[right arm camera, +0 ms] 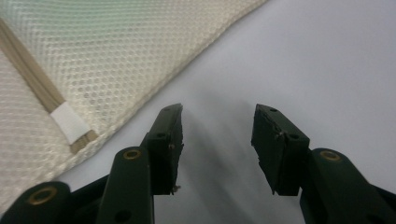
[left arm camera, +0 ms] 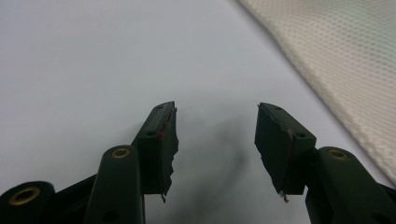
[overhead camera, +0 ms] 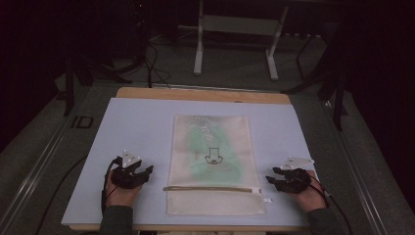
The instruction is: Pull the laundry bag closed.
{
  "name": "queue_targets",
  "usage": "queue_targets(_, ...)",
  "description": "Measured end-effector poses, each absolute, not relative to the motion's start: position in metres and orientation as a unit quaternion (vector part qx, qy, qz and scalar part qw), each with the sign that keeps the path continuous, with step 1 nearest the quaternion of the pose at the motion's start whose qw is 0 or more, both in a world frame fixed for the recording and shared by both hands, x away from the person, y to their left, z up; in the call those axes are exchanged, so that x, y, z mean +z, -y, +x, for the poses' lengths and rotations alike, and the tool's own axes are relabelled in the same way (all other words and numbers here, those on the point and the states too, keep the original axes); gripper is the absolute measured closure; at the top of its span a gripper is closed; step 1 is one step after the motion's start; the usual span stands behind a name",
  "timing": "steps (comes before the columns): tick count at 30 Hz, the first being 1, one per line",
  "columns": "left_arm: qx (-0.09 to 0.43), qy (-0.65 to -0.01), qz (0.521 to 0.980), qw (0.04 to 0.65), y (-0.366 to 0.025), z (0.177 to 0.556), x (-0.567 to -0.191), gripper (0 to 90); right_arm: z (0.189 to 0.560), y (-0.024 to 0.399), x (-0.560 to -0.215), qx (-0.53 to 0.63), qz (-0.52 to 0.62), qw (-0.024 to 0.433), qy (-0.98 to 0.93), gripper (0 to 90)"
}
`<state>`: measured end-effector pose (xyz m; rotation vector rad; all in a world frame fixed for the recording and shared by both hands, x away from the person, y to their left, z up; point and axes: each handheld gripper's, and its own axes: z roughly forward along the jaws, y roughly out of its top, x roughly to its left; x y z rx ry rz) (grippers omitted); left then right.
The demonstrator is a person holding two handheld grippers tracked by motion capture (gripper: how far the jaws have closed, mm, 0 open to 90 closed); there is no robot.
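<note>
The mesh bag point(overhead camera: 211, 164) lay flat in the middle of the bench point(overhead camera: 137, 132), its long axis running from twelve o'clock to six o'clock in the high view, with the zipper point(overhead camera: 210, 188) crossing it from nine to three near the six o'clock end. The zipper's white end tab point(overhead camera: 255, 190) sat at the three o'clock edge. Something pale green showed through the cream netting in the upper half, under a small black printed mark point(overhead camera: 212, 156); what the green item was could not be told from that far off.

The left claw point(overhead camera: 145, 172) rested at about eight o'clock from the bag, jaws apart and holding nothing, pointed toward the bag's side edge and just short of it. The right claw point(overhead camera: 272, 176) sat at about four o'clock, jaws likewise apart and empty, aimed at the zipper's end, close beside it but not touching. Nothing lay between either claw and the bag.

In the right gripper view the bag point(right arm camera: 107, 56) was a fine honeycomb mesh, soft and slightly glossy, with a tan zipper tape point(right arm camera: 32, 74) and the white fabric tab point(right arm camera: 70, 122). The bench cover was a smooth, matte pale-blue sheet over a wooden top.
</note>
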<state>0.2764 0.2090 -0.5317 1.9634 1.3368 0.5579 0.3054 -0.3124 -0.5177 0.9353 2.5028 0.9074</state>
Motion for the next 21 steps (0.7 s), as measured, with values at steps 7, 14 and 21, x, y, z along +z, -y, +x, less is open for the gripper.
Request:
queue_targets(7, 0.196, -0.492, 0.775, 0.344, -0.205, 0.277, -0.531, 52.7, 0.302, 0.306, -0.517, 0.297, 0.312, 0.141, -0.892, 54.8)
queue_targets(14, 0.183, -0.479, 0.784, 0.349, -0.204, 0.276, -0.530, 54.8, 0.298, 0.298, -0.513, 0.284, 0.292, 0.134, -0.903, 55.8)
queue_targets(21, 0.178, -0.470, 0.788, 0.355, -0.203, 0.274, -0.529, 56.2, 0.297, 0.293, -0.510, 0.277, 0.278, 0.128, -0.911, 55.7)
